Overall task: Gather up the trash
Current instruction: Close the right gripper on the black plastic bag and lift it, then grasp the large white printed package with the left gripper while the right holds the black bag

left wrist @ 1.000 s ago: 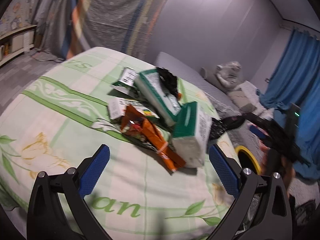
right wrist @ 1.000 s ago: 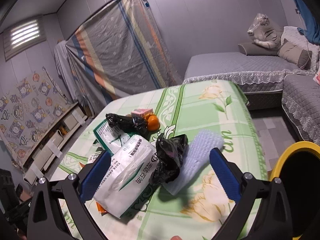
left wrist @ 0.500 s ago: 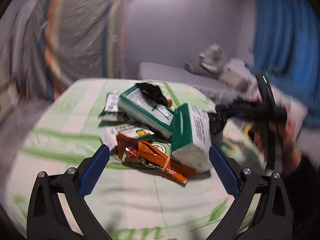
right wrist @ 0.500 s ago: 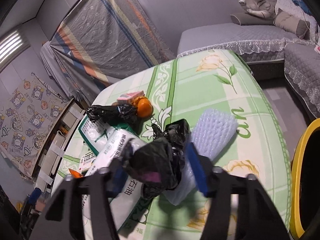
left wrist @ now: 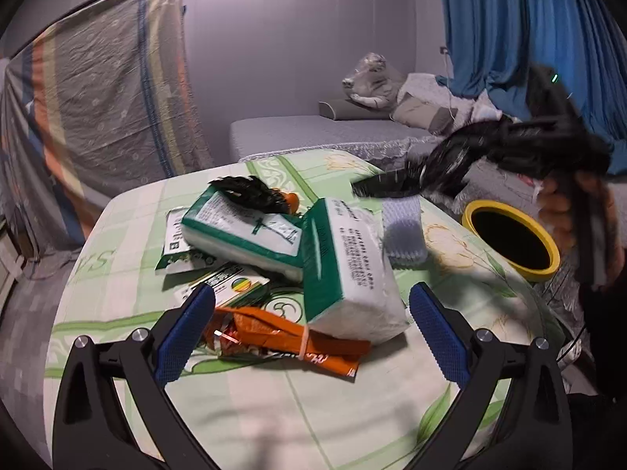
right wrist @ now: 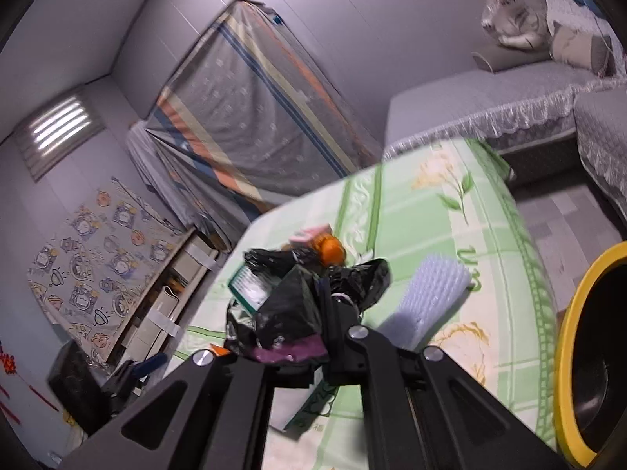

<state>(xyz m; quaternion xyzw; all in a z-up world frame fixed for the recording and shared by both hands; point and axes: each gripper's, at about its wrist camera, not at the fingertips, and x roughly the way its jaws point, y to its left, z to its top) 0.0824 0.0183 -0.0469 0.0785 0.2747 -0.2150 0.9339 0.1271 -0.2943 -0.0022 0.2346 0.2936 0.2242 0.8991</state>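
Observation:
A pile of trash lies on the green flowered tablecloth (left wrist: 274,411): two green-and-white tissue packs (left wrist: 345,270), an orange wrapper (left wrist: 290,340), small packets and a crumpled black bag (left wrist: 250,194). My left gripper (left wrist: 313,333) hangs open just in front of the pile, its pads touching nothing. My right gripper (right wrist: 327,293) is shut on another black plastic bag (right wrist: 298,305) and holds it clear above the table. In the left wrist view that gripper (left wrist: 423,180) shows blurred at the right, above a bubble-wrap piece (left wrist: 403,235). A yellow-rimmed bin (left wrist: 509,243) stands beside the table.
An orange fruit (right wrist: 331,248) and a pink item (right wrist: 309,235) lie at the far end of the pile. The bin's yellow rim (right wrist: 568,352) is close on the right. A grey sofa (right wrist: 490,109), blue curtains (left wrist: 529,19) and a striped cloth (left wrist: 98,98) surround the table.
My right gripper shut on the black bag beside the tissue pack and lifted it off the table. My left gripper rolled level and moved closer to the pile.

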